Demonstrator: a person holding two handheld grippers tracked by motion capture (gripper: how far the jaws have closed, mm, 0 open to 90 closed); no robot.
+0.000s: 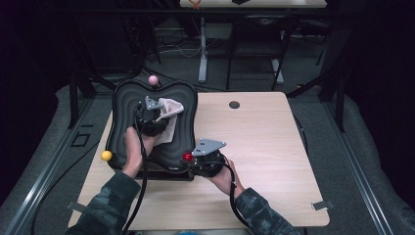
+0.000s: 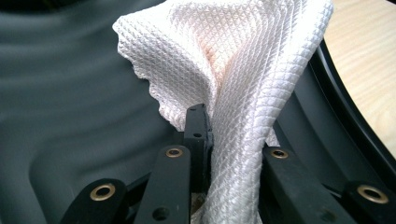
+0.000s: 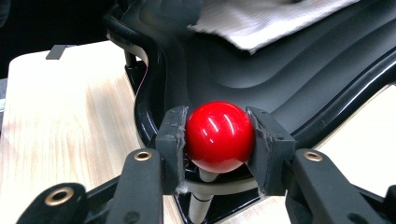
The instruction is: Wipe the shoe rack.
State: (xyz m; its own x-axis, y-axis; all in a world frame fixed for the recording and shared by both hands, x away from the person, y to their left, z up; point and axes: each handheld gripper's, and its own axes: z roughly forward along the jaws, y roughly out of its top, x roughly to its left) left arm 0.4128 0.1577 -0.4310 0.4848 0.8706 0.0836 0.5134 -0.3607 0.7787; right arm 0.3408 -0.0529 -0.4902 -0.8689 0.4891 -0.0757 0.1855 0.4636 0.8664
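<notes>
A black wavy tray [image 1: 125,105] lies on the left half of the wooden table, with ball knobs at its corners. My left gripper [image 1: 155,113] is over the tray's middle, shut on a white waffle-weave cloth [image 1: 170,122] that bunches up between its jaws [image 2: 243,84]. The cloth drapes onto the tray [image 2: 70,116]. My right gripper [image 1: 198,159] is at the tray's near right corner, shut on the red ball knob [image 1: 187,157], which sits squarely between the pads [image 3: 219,135]. The knob stands on a thin white stem at the tray's rim [image 3: 149,93].
A yellow ball knob [image 1: 106,155] marks the tray's near left corner and a pink one [image 1: 153,79] the far corner. A dark round grommet [image 1: 234,105] sits in the tabletop [image 1: 264,147] farther right. Chair and table legs stand beyond the far edge.
</notes>
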